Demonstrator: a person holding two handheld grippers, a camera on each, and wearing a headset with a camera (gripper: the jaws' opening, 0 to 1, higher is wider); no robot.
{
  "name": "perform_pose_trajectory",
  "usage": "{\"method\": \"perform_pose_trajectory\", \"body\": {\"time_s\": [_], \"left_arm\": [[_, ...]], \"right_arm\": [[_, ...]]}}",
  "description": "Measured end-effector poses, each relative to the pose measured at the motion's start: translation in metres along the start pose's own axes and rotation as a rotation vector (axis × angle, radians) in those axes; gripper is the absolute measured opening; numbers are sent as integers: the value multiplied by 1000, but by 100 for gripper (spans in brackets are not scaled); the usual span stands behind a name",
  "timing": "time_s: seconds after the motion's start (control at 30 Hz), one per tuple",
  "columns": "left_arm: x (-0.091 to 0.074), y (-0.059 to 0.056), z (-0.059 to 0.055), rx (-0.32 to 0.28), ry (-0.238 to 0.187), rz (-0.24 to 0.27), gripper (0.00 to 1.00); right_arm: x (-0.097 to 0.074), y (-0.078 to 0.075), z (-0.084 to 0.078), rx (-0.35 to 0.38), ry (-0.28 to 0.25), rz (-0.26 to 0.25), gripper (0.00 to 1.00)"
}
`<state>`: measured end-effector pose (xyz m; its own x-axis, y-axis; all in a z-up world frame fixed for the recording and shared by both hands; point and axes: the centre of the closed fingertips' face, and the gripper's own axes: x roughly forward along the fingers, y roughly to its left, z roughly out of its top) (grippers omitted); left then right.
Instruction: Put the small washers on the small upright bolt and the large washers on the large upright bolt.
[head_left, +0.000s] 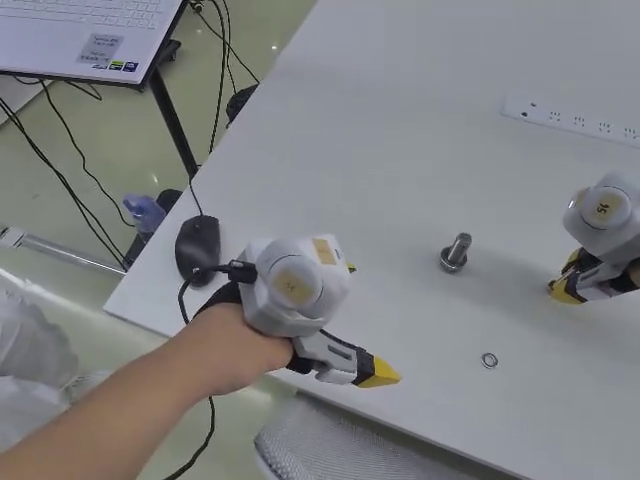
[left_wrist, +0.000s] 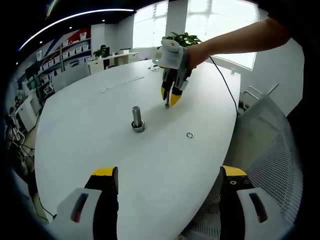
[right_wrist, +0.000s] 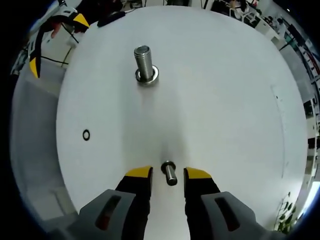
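The large upright bolt (head_left: 456, 250) stands mid-table with a washer (right_wrist: 148, 77) round its foot. One small washer (head_left: 489, 360) lies flat on the white table (head_left: 400, 120), nearer the front edge. The small upright bolt (right_wrist: 169, 172) stands between the jaws of my right gripper (right_wrist: 167, 176), which is open with a narrow gap either side of it. In the head view the right gripper (head_left: 565, 290) is at the right edge. My left gripper (head_left: 372, 373) hovers at the table's front edge, wide open and holding nothing. From the left gripper view (left_wrist: 167, 180), the large bolt (left_wrist: 137, 119) and small washer (left_wrist: 190, 134) lie ahead.
A black mouse (head_left: 198, 245) with its cable lies near the table's left corner. A white power strip (head_left: 575, 120) runs along the far right. A laptop (head_left: 80, 30) sits on a stand beyond the table, and a mesh chair (head_left: 330, 445) is below the front edge.
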<state>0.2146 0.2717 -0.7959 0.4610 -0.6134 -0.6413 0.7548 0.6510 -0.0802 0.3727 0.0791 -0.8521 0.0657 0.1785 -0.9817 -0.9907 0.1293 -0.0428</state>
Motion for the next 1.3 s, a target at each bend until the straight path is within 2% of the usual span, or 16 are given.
{"method": "perform_pose_trajectory", "body": {"time_s": [0.3, 0.57, 0.63, 0.77, 1.03, 1.3], "left_arm": [[-2, -2, -4, 9, 8, 8, 85], [-7, 6, 4, 13, -8, 25, 89], [-9, 7, 8, 14, -20, 29, 90], [-10, 10, 8, 23, -17, 43, 93], [-13, 9, 8, 26, -25, 45, 96], [-15, 7, 5, 31, -10, 43, 96]], "right_arm": [[-16, -4, 14, -8, -42, -23, 33], [-22, 10, 26, -51, -67, 2, 35], [-24, 15, 32, -72, -84, 11, 37], [-26, 27, 42, -105, -115, 29, 39], [-29, 45, 50, -105, -135, 44, 41], [-28, 72, 56, -131, -156, 62, 41]]}}
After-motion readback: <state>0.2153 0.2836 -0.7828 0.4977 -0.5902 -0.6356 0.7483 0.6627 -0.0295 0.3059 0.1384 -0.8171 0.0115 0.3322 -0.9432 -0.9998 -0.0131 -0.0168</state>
